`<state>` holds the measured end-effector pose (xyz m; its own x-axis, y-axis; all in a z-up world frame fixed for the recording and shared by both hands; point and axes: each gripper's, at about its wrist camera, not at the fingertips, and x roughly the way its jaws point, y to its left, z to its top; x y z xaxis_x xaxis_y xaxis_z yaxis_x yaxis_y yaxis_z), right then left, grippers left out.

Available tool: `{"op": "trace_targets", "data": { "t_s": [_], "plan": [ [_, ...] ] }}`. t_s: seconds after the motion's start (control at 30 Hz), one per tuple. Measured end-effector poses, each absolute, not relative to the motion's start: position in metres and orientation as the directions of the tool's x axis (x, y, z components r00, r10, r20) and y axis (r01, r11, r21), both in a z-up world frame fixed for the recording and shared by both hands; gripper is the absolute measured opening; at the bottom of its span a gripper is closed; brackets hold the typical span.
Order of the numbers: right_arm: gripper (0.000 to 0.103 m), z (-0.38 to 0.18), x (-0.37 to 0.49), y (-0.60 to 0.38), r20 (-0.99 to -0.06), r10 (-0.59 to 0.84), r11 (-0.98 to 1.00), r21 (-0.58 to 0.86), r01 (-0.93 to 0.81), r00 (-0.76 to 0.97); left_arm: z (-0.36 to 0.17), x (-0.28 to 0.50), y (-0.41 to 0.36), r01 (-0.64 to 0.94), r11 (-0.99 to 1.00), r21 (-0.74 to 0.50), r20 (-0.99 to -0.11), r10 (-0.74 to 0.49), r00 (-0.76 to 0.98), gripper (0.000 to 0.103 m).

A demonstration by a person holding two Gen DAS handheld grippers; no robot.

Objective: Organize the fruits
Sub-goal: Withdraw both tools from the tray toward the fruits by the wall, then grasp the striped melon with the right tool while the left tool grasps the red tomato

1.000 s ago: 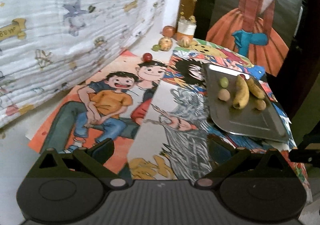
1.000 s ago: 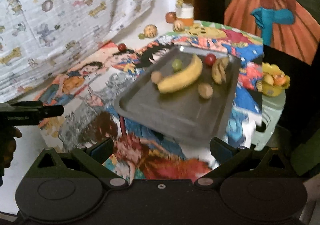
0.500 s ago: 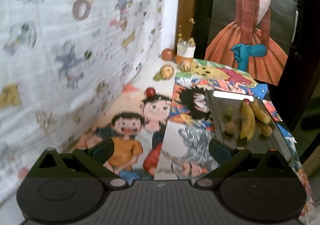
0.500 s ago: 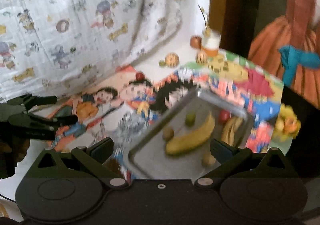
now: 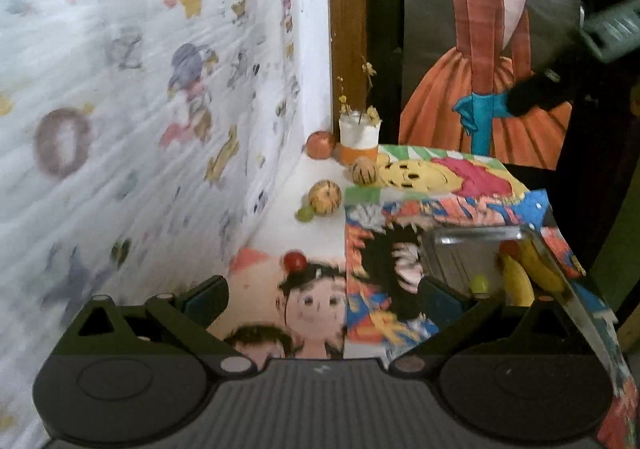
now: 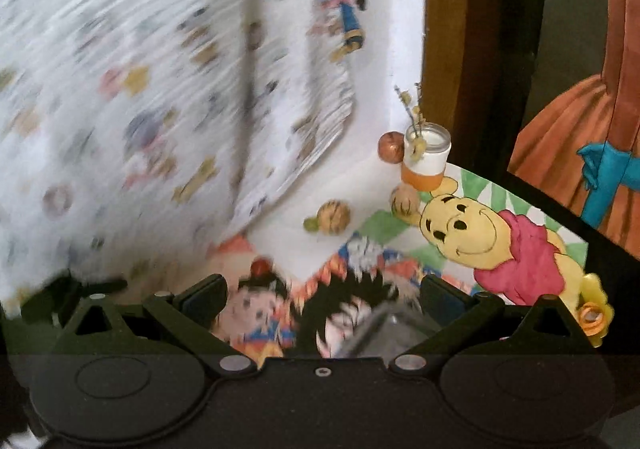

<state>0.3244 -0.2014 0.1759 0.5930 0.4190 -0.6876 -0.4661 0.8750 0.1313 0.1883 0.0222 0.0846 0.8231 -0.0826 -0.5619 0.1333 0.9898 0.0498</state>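
We read the tray [image 5: 476, 239] near the bench's right edge as the collecting place: bananas [image 5: 516, 281] and a green fruit [image 5: 479, 283] already lie in it, while a red fruit [image 5: 295, 261] and two striped fruits [image 5: 326, 197] sit loose toward the far left corner, beside the jar [image 5: 359, 139]. Our left claw [image 5: 322, 299] hovers wide open and empty, aimed at these strays; the right claw [image 6: 322, 299], equally open and empty, hangs over the tray's corner.

Bananas [image 5: 520, 273] in tray [image 5: 480, 235], right of cherry [image 5: 295, 261]
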Motion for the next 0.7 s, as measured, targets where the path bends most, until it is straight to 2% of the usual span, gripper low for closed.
{"op": "trace_targets", "data": {
  "t_s": [0.33, 0.7],
  "plan": [
    [0.102, 0.111, 0.441, -0.181, -0.679, 0.459, 0.881, 0.263, -0.393, 0.573, 0.03, 0.265, 0.029, 0.075, 0.996, -0.037, -0.589, -0.083, 0.804, 0.103],
    [0.102, 0.032, 0.502, -0.151, -0.67, 0.531, 0.847, 0.41, -0.338, 0.519, -0.022, 0.311, 0.05, -0.017, 0.991, -0.132, -0.614, -0.069, 0.786, 0.103]
  ]
}}
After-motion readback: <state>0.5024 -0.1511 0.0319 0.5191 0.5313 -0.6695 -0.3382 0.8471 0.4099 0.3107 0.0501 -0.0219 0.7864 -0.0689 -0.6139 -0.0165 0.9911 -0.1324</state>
